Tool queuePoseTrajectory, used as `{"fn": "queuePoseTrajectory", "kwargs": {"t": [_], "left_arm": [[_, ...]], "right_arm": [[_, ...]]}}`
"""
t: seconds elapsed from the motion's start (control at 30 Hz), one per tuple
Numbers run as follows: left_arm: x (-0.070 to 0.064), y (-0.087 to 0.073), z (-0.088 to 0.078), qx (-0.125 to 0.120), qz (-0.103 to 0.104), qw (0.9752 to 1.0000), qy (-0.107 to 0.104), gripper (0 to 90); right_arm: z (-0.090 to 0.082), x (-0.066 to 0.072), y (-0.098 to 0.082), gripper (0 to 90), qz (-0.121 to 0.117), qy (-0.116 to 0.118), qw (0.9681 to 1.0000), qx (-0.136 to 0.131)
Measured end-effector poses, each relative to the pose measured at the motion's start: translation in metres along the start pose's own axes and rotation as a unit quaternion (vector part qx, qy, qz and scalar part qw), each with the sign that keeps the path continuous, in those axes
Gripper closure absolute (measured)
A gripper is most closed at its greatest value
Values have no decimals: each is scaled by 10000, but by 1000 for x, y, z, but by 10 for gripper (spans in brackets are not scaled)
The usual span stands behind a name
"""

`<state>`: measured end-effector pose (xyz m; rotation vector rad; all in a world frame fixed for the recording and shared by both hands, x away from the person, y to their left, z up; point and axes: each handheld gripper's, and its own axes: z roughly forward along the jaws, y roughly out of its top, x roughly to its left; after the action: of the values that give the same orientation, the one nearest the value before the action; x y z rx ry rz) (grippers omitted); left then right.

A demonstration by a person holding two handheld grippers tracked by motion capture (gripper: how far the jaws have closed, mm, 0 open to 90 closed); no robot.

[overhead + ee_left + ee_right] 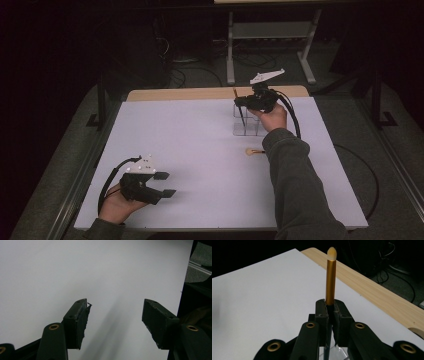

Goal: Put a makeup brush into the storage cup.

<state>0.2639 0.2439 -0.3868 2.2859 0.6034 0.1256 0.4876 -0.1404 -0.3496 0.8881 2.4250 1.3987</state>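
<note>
A makeup brush (330, 277), gold-ferruled with a pale tuft uppermost, is clamped upright between the jaws of the right hand-held gripper (330, 312) and is held above a clear compartmented organiser (246, 121) at the far side of the white worktop (200, 145). The left hand-held gripper (165, 184) is held near the front edge, jaws apart and empty. A small tan object (251, 151) lies just before the organiser.

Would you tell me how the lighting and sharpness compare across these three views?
High view: lit white table cover, dark surroundings, slightly soft. Left gripper view: sharp open left claw throwing faint grey shadows on bright white. Right gripper view: the gold-handled brush with a cream tip, clamped in the right claw, is crisp; the background is black.
</note>
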Motion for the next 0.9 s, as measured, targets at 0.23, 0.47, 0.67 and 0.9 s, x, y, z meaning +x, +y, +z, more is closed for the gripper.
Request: {"fn": "queuePoseTrajectory", "kwargs": {"t": [0.23, 0.47, 0.67, 0.9], "left_arm": [[0, 0, 0, 20, 34, 10000, 3, 369], [0, 0, 0, 19, 29, 10000, 4, 369], [0, 0, -1, -28, -21, 10000, -3, 367], [1, 1, -1, -1, 42, 10000, 7, 366]], "right_arm": [[2, 0, -6, 812, -24, -72, 10000, 43], [-1, 0, -8, 739, 192, -129, 9997, 53], [-6, 2, -10, 716, 162, -100, 9998, 11], [-12, 2, -14, 678, 221, -54, 9997, 24]]}}
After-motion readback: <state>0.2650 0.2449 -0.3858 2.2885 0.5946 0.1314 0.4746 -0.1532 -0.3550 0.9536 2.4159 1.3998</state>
